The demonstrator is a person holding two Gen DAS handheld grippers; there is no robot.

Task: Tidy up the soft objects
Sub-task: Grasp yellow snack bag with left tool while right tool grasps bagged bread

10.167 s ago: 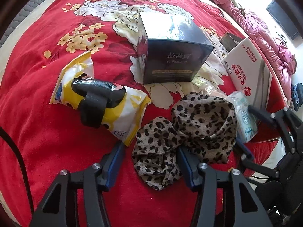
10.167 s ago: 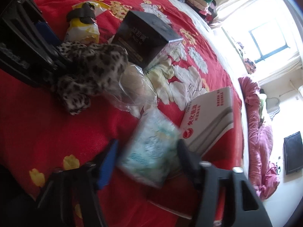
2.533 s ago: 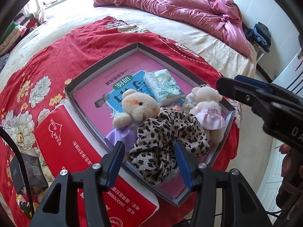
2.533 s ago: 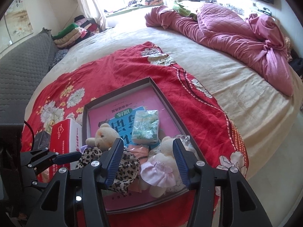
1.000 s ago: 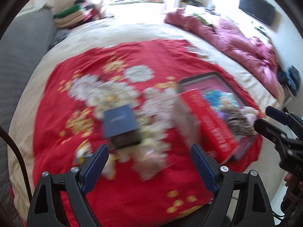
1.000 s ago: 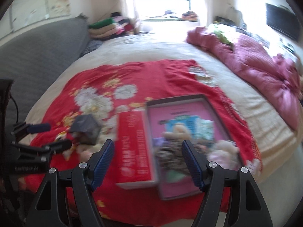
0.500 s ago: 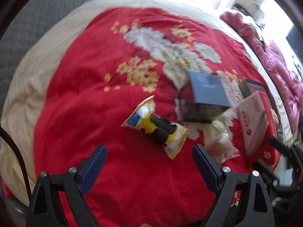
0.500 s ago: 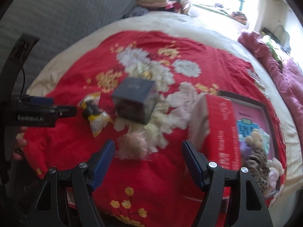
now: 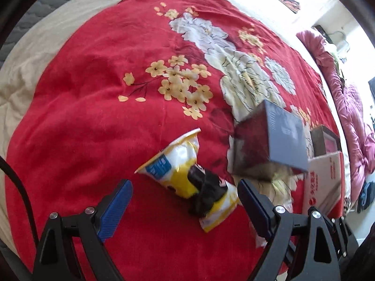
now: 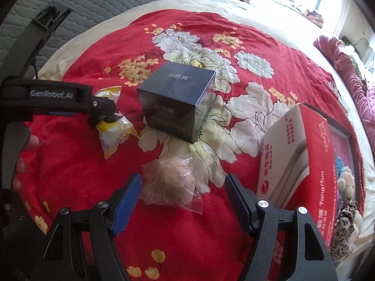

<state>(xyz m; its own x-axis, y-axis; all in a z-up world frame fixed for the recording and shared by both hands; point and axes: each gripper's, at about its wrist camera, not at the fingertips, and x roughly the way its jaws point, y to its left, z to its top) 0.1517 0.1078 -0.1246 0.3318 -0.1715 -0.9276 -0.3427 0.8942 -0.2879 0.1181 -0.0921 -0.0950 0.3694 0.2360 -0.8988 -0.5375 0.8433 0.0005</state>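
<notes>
A yellow and white packet with a black band around it lies on the red flowered blanket. My left gripper hangs open just above it, and the packet shows between the jaws, untouched. In the right wrist view, a pinkish soft lump in a clear plastic bag lies on the blanket. My right gripper is open over it, one jaw on each side, with the pads apart from the bag. At the far right, the tray holds a teddy bear and a leopard cloth.
A dark cube-shaped box stands just beyond the bag and the packet. A red and white carton lies between the box and the tray. A person's hand holds the left gripper's handle. A pink quilt lies far right.
Both views have swung away from the tray to the left part of the blanket and dropped closer. The packet and the bagged lump now sit between the open jaws.
</notes>
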